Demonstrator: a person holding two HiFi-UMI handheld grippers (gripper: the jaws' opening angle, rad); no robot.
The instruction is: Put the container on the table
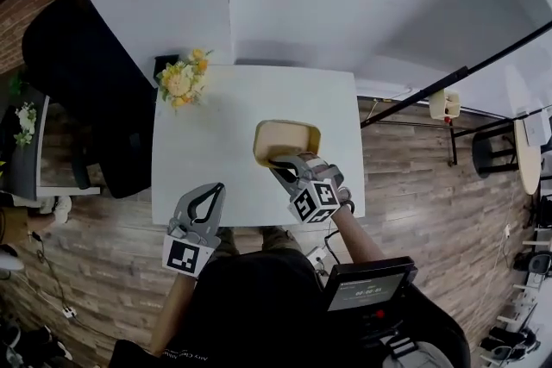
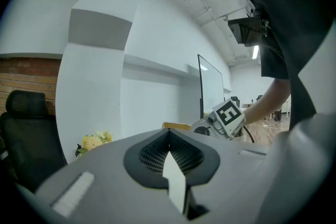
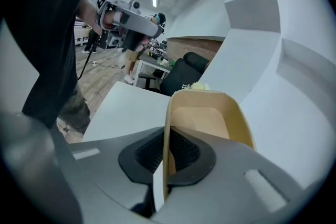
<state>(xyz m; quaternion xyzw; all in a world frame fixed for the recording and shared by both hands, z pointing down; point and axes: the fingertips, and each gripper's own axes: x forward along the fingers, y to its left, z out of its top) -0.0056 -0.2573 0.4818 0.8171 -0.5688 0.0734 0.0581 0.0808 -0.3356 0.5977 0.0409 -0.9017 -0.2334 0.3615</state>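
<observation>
The container [image 1: 286,138] is a beige, open-topped tub with rounded corners. My right gripper [image 1: 280,164] is shut on its near wall, one jaw inside and one outside. In the right gripper view the tub [image 3: 210,118] reaches away from the gripper [image 3: 165,157], with the thin wall pinched between the pads. It is over the near right part of the white table [image 1: 224,116]; I cannot tell whether it touches the top. My left gripper [image 1: 211,190] is shut with nothing in it, at the table's front edge, left of the tub. The left gripper view shows those jaws [image 2: 169,150] closed together.
A bunch of yellow flowers [image 1: 183,80] stands at the table's far left corner. A black office chair [image 1: 86,82] is left of the table. Around the table is a wood-plank floor [image 1: 414,177]. A dark device with a screen [image 1: 366,289] is at the person's right side.
</observation>
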